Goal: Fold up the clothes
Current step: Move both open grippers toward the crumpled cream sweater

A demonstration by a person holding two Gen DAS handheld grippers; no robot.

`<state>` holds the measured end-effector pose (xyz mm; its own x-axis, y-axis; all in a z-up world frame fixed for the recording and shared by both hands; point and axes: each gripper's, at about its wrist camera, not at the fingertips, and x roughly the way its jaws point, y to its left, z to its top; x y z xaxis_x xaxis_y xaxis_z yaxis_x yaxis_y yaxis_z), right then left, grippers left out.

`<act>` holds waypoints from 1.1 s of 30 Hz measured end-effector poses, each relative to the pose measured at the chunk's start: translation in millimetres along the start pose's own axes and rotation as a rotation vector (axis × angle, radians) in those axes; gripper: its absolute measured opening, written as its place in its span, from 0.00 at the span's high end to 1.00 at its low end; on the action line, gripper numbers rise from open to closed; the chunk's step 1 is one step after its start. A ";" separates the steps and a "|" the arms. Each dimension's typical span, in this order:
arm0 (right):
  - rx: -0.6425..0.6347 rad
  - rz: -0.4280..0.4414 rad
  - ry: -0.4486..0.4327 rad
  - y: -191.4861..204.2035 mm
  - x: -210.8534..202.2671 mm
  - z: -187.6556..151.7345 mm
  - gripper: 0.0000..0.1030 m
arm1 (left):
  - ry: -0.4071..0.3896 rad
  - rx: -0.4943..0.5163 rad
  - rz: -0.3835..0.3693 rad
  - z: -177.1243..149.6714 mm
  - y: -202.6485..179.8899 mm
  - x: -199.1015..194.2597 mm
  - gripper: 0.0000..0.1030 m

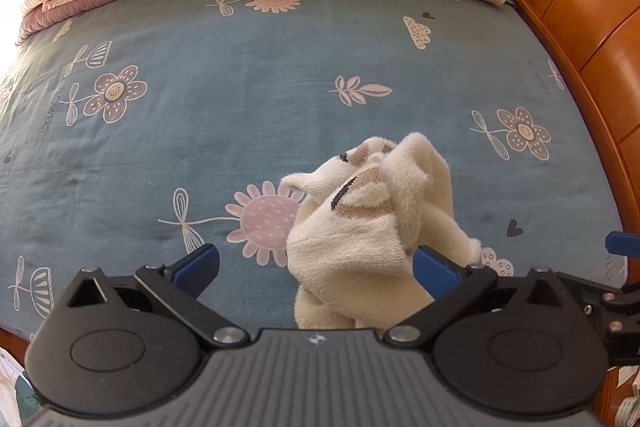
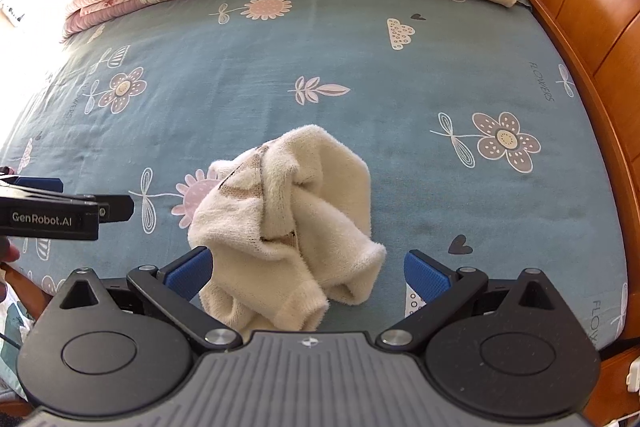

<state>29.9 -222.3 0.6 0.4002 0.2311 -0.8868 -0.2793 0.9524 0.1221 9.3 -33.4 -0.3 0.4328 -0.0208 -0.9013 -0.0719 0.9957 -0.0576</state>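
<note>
Here: cream knit garment heaped near edge of blue floral bedsheet. Left gripper and right gripper both spread wide, holding nothing. Likely soft, light, floppy; best pinched at a free hem or cuff, near side.

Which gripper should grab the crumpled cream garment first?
Right, probably. The right gripper is open with the cream garment centred between its fingers; the open left gripper sees it off toward its right finger.
</note>
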 end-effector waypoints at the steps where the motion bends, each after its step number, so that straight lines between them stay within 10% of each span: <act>1: -0.022 0.009 -0.005 -5.9 -0.1 2.2 0.00 | -0.009 -0.016 0.009 0.4 -3.9 -2.0 0.01; 8: -0.142 0.079 -0.005 -31.6 -4.8 20.9 0.00 | -0.028 -0.137 0.058 -3.8 -19.7 -19.1 0.01; 33: -0.056 0.088 -0.070 -12.6 1.9 15.0 0.03 | -0.011 0.106 -0.020 1.3 -8.3 47.5 0.01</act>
<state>47.3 -230.9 4.0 0.4318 0.3282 -0.8402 -0.3636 0.9158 0.1709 31.6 -42.5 -42.1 0.4432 -0.0405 -0.8955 0.0321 0.9991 -0.0292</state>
